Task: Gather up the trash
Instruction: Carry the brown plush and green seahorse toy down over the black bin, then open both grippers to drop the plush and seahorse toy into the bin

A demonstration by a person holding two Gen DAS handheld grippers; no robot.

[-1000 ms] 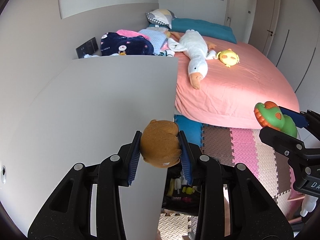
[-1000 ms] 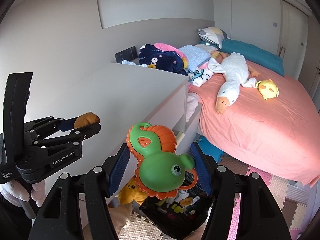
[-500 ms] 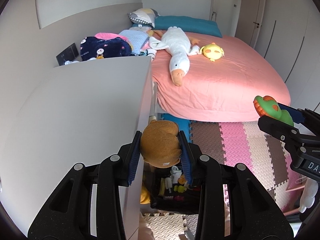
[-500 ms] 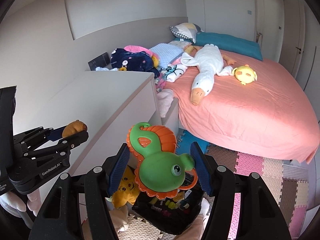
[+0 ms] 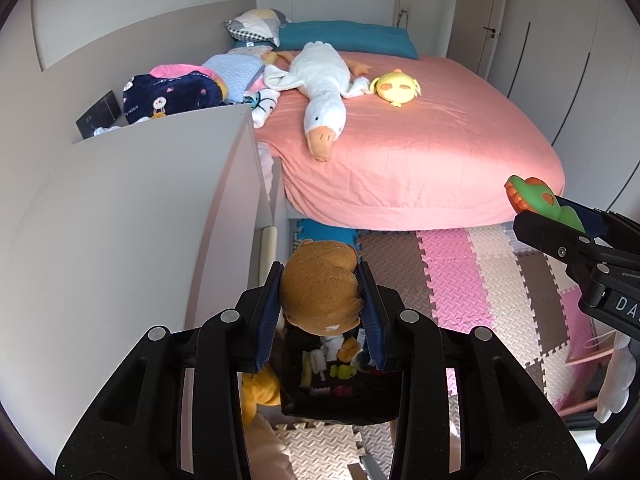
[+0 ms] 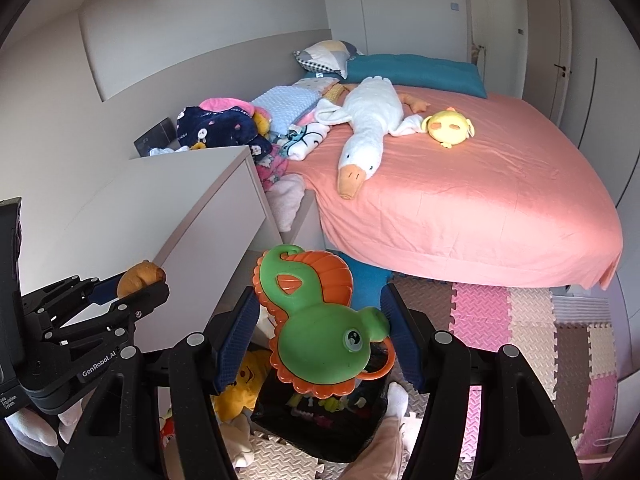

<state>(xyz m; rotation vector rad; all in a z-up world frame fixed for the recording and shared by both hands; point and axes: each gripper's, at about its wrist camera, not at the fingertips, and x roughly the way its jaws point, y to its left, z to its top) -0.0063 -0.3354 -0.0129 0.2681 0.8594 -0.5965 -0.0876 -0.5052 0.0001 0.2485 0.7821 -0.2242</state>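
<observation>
Nearest, clamping a brown plush toy (image 5: pixel 320 286) between the blue pads of the left gripper (image 5: pixel 320 312), pads pressing into both sides of it. Likewise gripping a green and orange plastic toy (image 6: pixel 320 320) in the right gripper (image 6: pixel 320 328), pads touching its rim on either side. Hovering both toys above the black bin (image 5: pixel 340 396), standing on the foam floor mat (image 5: pixel 480 280) and holding small colourful bits. Lying just left of the bin, a yellow plush (image 6: pixel 240 384). Rising beside and left of the bin, a pale cabinet (image 5: pixel 140 220). Stretching beyond the bin, a bed with a pink sheet (image 5: pixel 420 152), carrying a white goose plush (image 5: pixel 324 92) and a small yellow chick plush (image 5: pixel 396 88).
</observation>
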